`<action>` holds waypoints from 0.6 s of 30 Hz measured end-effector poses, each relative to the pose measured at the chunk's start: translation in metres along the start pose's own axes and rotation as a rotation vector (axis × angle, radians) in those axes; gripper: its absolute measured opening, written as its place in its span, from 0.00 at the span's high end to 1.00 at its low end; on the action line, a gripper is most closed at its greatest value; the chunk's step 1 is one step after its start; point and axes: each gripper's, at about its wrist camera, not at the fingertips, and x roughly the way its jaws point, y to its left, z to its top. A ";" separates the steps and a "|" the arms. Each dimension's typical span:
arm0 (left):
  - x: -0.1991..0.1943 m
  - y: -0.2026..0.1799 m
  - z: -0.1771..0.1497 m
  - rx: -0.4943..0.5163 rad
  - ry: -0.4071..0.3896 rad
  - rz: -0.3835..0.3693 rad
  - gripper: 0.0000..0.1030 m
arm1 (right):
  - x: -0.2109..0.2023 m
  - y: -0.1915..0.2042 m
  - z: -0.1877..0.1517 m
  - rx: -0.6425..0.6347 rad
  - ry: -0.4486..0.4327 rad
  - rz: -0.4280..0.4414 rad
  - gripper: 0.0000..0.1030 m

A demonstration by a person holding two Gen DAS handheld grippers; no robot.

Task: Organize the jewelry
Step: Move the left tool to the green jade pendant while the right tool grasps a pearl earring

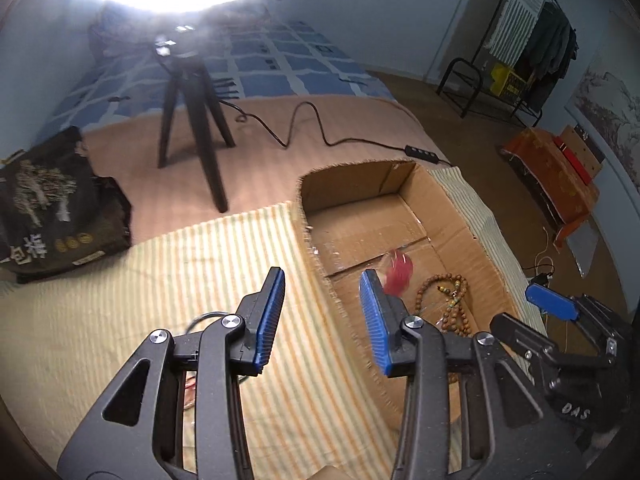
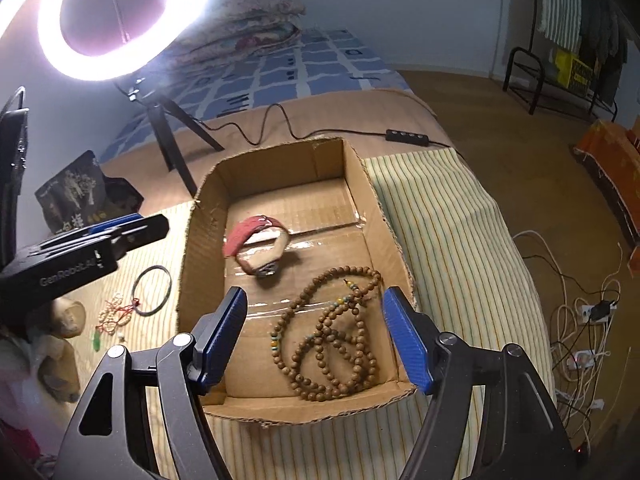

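Observation:
An open cardboard box point(image 2: 200, 240) sits on a striped cloth on the bed. Inside it lie a long string of brown wooden beads point(image 2: 332, 332) and a red and tan bracelet point(image 2: 256, 240). In the left wrist view the beads point(image 1: 452, 300) and a blurred red item point(image 1: 398, 274) show in the box point(image 1: 316, 248). My left gripper point(image 1: 322, 308) is open and empty over the box's left wall. My right gripper point(image 2: 316, 336) is open and empty above the beads. Left of the box lie a dark ring bangle point(image 2: 152, 290), a red-corded pearl piece point(image 2: 116, 312) and a green pendant point(image 2: 96, 342).
A ring light on a black tripod point(image 2: 168, 136) stands behind the box, its cable and switch point(image 2: 406, 136) across the bed. A dark printed bag point(image 1: 52, 208) lies at left. Cables and power strips point(image 2: 584, 320) lie on the floor at right.

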 end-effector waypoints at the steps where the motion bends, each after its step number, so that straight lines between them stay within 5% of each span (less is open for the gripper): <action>1: -0.009 0.007 -0.002 -0.002 -0.017 -0.010 0.62 | -0.002 0.003 -0.001 -0.008 -0.006 -0.001 0.32; 11: -0.081 0.077 -0.023 -0.007 -0.077 0.048 0.62 | -0.033 0.034 -0.005 -0.083 -0.113 0.050 0.32; 14: -0.096 0.101 -0.037 -0.022 -0.074 0.069 0.62 | -0.043 0.046 -0.005 -0.110 -0.165 0.088 0.18; 18: -0.103 0.134 -0.059 -0.048 -0.036 0.094 0.62 | -0.046 0.064 -0.008 -0.139 -0.167 0.132 0.17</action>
